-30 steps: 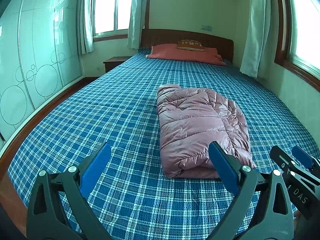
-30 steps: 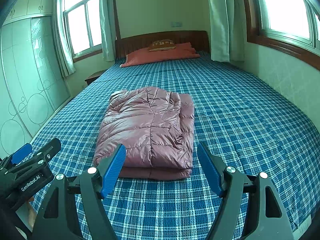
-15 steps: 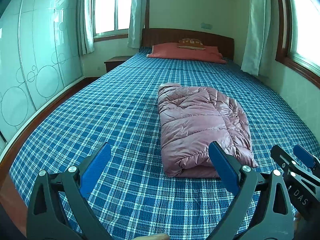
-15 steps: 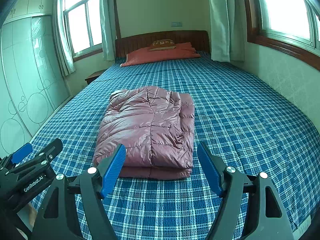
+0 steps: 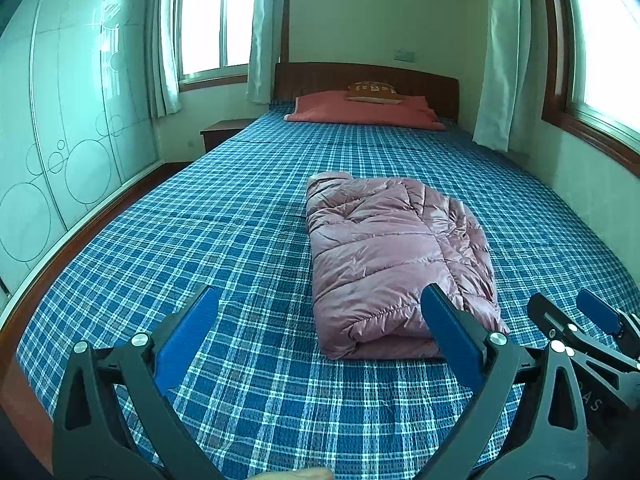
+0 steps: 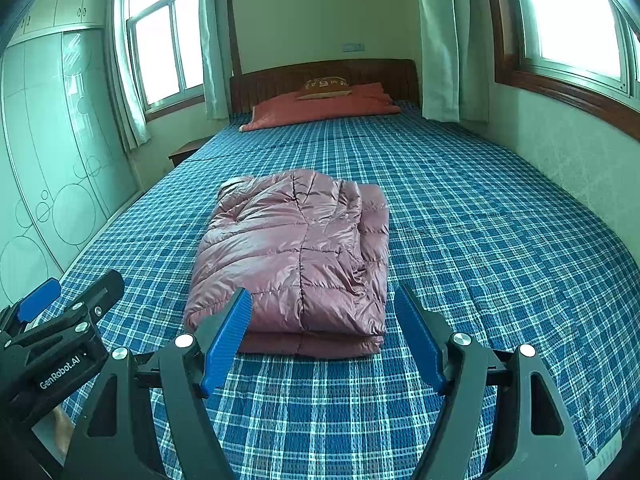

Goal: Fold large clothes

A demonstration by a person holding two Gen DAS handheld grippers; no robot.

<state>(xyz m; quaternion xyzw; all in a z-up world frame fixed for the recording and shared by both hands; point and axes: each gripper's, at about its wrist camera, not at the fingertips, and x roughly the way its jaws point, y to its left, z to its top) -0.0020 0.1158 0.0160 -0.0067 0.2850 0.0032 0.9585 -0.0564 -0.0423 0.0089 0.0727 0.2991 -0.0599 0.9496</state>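
Hovering: both grippers hang over the foot end of the bed [image 5: 224,216], neither touching the jacket
Garment: pink quilted puffer jacket [image 5: 384,252], lying as a compact folded rectangle mid-bed on the blue plaid bedspread, layered edge facing the cameras
Left gripper [image 5: 316,328]: jaws wide apart, nothing between the blue pads; only bedspread shows in the gap, jacket just off toward its right pad
Right gripper [image 6: 322,332]: jaws wide apart, empty; jacket's near edge sits in line beyond the gap, not pinched
Progress: folding looks done or nearly so; stacked layers visible at the near edge, no sleeve or hem sticking out that I can see
Left over: maybe a tidy-up press or moving the bundle, judgement only
Left view only: jacket's left side edge, rounded far corner, right gripper at lower right
Right view only: jacket's right-side fold stack [image 6: 374,232], left gripper [image 6: 60,316] at lower left
Background: red pillow [image 5: 364,112] at headboard, well apart from jacket
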